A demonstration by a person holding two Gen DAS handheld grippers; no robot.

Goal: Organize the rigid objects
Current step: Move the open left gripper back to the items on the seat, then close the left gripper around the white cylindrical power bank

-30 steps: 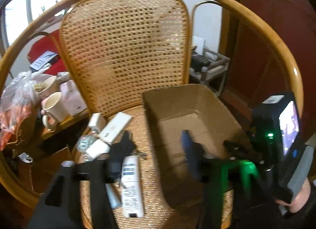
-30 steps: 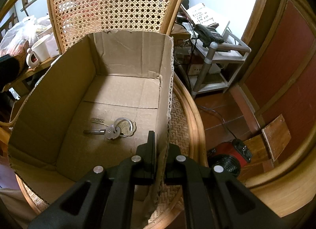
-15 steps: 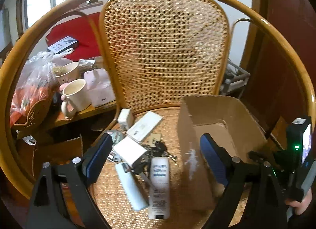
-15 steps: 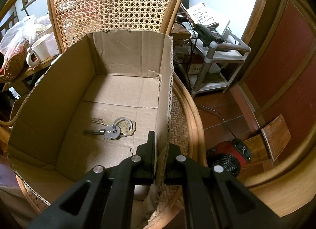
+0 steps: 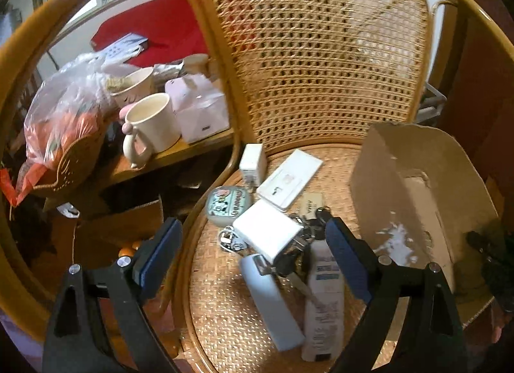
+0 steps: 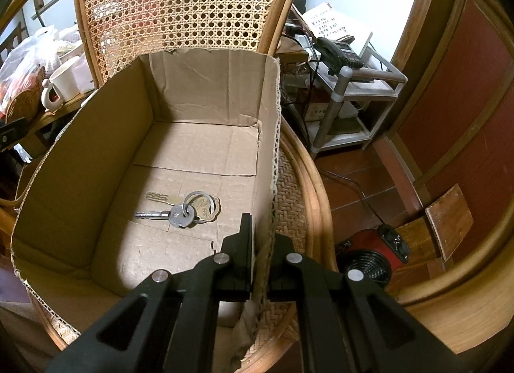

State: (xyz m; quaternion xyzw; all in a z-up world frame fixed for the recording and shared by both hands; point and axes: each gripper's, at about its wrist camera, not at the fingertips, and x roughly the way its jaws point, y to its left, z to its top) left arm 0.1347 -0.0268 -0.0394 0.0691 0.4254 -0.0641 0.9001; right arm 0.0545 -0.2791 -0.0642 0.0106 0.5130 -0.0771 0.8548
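Rigid objects, assorted, heaped on the woven cane seat (image 5: 225, 318) of a rattan chair, awaiting transfer to a box.

Nearest, between the wide-spread jaws of the left gripper (image 5: 253, 257), which grips nothing: slim white rectangular stick (image 5: 273, 302); white labelled tube (image 5: 324, 308); dark bunch of keys (image 5: 298, 254); white square adapter block (image 5: 268, 233) lying on top.

Beyond these: pale green printed case (image 5: 226, 206); flat white box (image 5: 289, 182); small white plug (image 5: 252, 162) at the seat's far edge.

To that gripper's right: brown cardboard box (image 5: 414, 199), open-topped, evidently the collecting bin. It holds one silver key ring with two keys (image 6: 183, 209), on its floor ahead of the right gripper (image 6: 260, 244).

Right gripper: clenched on the box's near right wall, likely steadying it.
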